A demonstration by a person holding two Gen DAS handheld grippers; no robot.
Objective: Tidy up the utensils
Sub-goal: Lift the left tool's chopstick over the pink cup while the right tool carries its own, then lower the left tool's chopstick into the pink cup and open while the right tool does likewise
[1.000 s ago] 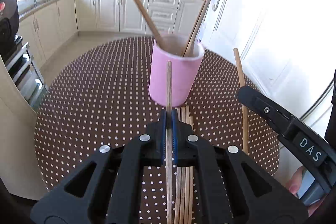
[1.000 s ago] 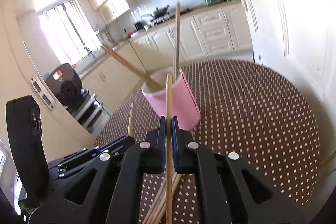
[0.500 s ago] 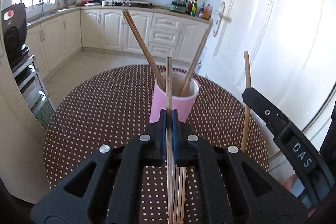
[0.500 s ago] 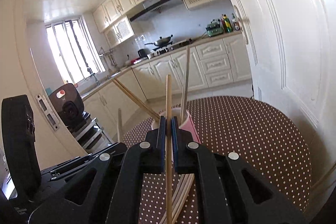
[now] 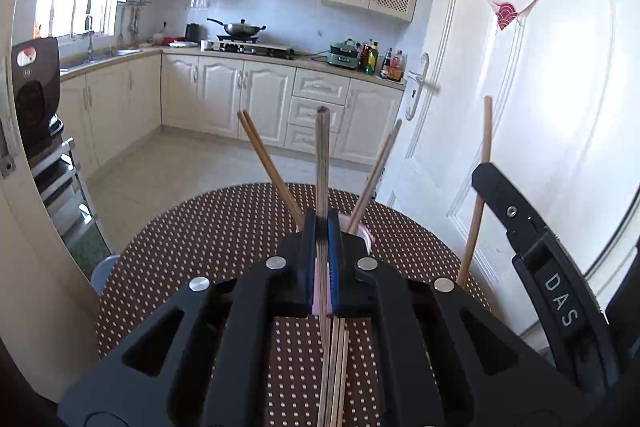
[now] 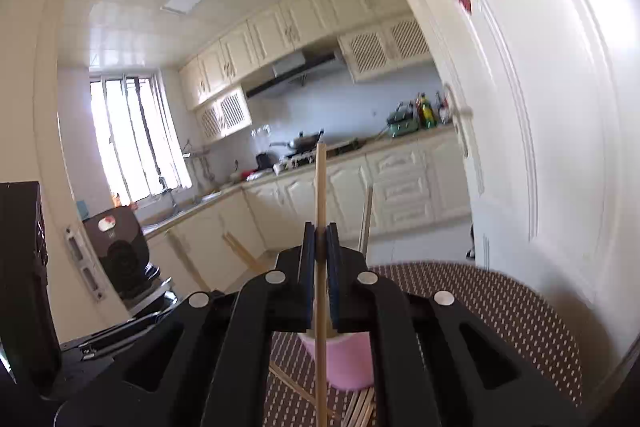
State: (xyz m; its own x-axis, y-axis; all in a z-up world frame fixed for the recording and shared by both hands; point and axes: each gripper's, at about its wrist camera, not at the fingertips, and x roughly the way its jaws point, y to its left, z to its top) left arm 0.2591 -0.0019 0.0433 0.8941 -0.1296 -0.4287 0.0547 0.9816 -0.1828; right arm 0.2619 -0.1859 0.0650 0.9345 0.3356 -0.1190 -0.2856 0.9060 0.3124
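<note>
My left gripper (image 5: 322, 223) is shut on a wooden chopstick (image 5: 322, 163) that stands upright over the pink cup (image 5: 367, 231), which is mostly hidden behind the jaws. Three chopsticks (image 5: 267, 163) lean out of the cup. My right gripper (image 6: 320, 239) is shut on another chopstick (image 6: 320, 187), held upright above the pink cup (image 6: 346, 363). That chopstick (image 5: 480, 187) and the right gripper's body (image 5: 540, 259) show at the right of the left wrist view. Several loose chopsticks (image 5: 336, 379) lie on the table below my left gripper.
The round table (image 5: 200, 251) has a brown dotted cloth. A white door (image 5: 520, 131) stands close on the right. Kitchen cabinets (image 5: 240, 99) line the far wall. A black appliance (image 5: 34, 95) sits on a rack at the left.
Both grippers have risen and tilted up with their chopsticks. The pink cup has dropped low in both views and is now mostly hidden behind the jaws.
</note>
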